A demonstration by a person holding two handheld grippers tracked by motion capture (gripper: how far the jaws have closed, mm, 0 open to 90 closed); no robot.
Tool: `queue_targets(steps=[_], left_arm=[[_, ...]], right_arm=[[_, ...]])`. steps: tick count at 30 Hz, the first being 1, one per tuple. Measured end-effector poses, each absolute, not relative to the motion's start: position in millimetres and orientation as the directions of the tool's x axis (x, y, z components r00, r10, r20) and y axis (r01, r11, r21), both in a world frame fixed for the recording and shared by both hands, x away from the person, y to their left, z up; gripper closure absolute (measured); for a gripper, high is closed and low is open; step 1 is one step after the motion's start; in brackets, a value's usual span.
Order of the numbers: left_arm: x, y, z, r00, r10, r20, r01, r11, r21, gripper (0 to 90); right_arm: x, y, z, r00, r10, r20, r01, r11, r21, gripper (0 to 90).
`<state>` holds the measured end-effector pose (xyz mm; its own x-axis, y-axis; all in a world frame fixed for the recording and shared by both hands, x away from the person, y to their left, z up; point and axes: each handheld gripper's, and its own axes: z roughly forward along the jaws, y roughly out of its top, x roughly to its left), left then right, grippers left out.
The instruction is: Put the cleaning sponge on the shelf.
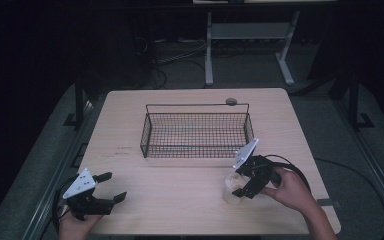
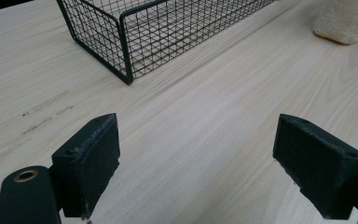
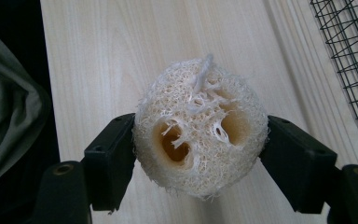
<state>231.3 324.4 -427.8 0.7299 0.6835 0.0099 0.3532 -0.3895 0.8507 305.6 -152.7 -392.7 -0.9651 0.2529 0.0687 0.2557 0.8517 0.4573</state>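
1. A person stands at a pale wooden counter (image 1: 180,195) holding a two-fingered gripper in each hand. A black wire basket (image 1: 196,131) sits at the middle of the counter, with nothing in it.
2. The right gripper (image 1: 240,186) is at the near right of the counter, just in front of the basket's right corner. Its fingers (image 3: 109,158) are clamped on a loofah sponge (image 3: 200,126), one pad pressing each side. The sponge is a pale, fibrous cylinder with hollow channels showing in its top face.
3. From the high view, the sponge (image 1: 233,187) appears to stand on the counter or just above it; I cannot tell which.
4. The left gripper (image 1: 111,187) hovers at the near left, well apart from the sponge, with its fingers (image 2: 91,158) spread wide and nothing between them.
5. The step in hand looks like the grasp itself, just secured.
6. The next move likely calls for lifting the sponge clear of the basket's rim, carrying it over the mesh, and lowering it inside before letting go.
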Motion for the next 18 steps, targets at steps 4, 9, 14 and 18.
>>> queue_targets(steps=[4,9,14,18], left_arm=[[232,325,-428,0.729,0.684,0.006,0.355,-0.386,0.851,13.9],[231,325,-428,0.729,0.684,0.008,0.354,-0.388,0.851,13.9],[231,326,-428,0.726,0.688,0.006,0.355,-0.382,0.853,13.9],[231,328,-428,0.724,0.689,0.002,0.357,-0.378,0.854,13.9]], right_arm=[[305,-153,-388,-0.967,0.246,0.072,0.251,0.849,0.465,28.2],[305,-154,-380,-0.970,0.232,0.067,0.236,0.853,0.466,28.2],[308,-155,-374,-0.971,0.228,0.077,0.236,0.845,0.480,28.3],[311,-156,-365,-0.973,0.221,0.074,0.229,0.845,0.483,28.3]])
